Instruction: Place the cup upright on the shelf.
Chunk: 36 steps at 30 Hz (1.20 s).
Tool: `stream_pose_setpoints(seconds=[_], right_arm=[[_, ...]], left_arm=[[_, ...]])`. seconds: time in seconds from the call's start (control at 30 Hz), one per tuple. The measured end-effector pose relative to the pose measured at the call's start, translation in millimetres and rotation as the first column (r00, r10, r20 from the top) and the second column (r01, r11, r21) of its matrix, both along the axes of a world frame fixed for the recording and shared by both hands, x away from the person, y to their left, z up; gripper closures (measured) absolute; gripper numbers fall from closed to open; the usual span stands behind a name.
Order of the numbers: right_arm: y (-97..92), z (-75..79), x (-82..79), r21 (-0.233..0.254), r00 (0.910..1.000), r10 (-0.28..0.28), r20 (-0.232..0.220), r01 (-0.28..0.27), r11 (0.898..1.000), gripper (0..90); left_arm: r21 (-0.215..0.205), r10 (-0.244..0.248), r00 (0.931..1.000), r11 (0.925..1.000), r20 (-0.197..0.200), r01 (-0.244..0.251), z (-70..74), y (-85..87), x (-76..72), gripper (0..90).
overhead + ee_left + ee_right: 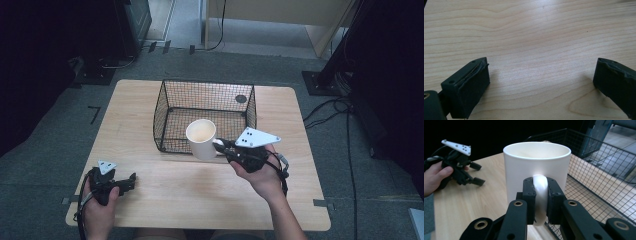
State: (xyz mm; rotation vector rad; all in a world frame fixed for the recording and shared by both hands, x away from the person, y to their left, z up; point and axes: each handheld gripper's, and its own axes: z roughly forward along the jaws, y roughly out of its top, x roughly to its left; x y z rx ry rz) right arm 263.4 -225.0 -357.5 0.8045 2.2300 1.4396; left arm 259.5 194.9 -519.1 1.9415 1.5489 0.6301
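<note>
Right gripper view gives us a smooth, glossy white mug [537,167], a plain cylinder whose curved handle is pinched between our right gripper [541,202]'s matte black jaws. From the high view, the mug hangs at the near wall of the black wire-mesh basket [170,100], above the pale wood-grain table [200,195]. Our left gripper [131,179] rests low near the table's front left, jaws spread wide with nothing between them. We see no writing.

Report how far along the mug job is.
Done: the right gripper is shut on the handle of the mug, which is held up at the front wall of the basket. In hand: carrying it. Left: probably setting it inside and letting go. The left gripper rests open over the table.
</note>
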Motion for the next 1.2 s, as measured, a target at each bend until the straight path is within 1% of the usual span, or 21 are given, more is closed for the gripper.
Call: stream_pose_setpoints(seconds=[0.07,0.2,0.37,0.63,0.83,1.0,1.13,1.2], right_arm=[[-0.8,2.3,5.2,0.006,1.0000,-0.006,0.005,0.006,1.000,80.5],[-2.8,5.9,16.1,0.034,0.9998,-0.017,0.006,0.017,0.999,80.5],[-2.6,9.7,29.2,0.036,0.9994,-0.028,0.019,0.027,0.999,80.5],[-1.5,11.7,50.7,0.050,0.9985,-0.051,0.022,0.050,0.998,80.5],[-0.2,8.9,68.8,0.052,0.9978,-0.064,0.018,0.063,0.997,80.5],[2.3,3.6,85.3,0.041,0.9976,-0.068,0.014,0.067,0.997,80.5],[5.0,-2.4,100.2,0.035,0.9983,-0.059,0.004,0.059,0.998,80.4],[7.2,-5.7,107.8,0.023,0.9986,-0.052,0.005,0.052,0.998,80.5]], left_arm=[[-0.001,0.001,1.0000,1.0000,0.000,-0.001,0.0,-0.1,-0.1,0.8],[0.000,0.000,1.0000,1.0000,0.000,0.000,0.0,0.0,0.0,0.8],[0.000,0.000,1.0000,1.0000,0.000,0.000,0.0,0.0,0.0,0.8],[0.000,0.000,1.0000,1.0000,0.001,0.000,-0.1,0.0,0.0,0.8],[0.000,-0.001,1.0000,1.0000,0.000,0.001,0.0,0.1,0.0,0.8],[0.001,-0.001,1.0000,1.0000,0.001,0.001,-0.1,0.0,0.0,0.8],[0.003,-0.003,1.0000,1.0000,-0.001,0.003,0.0,0.2,0.0,0.8],[-0.001,-0.003,1.0000,1.0000,-0.001,0.003,0.0,-0.1,-0.1,0.8]])
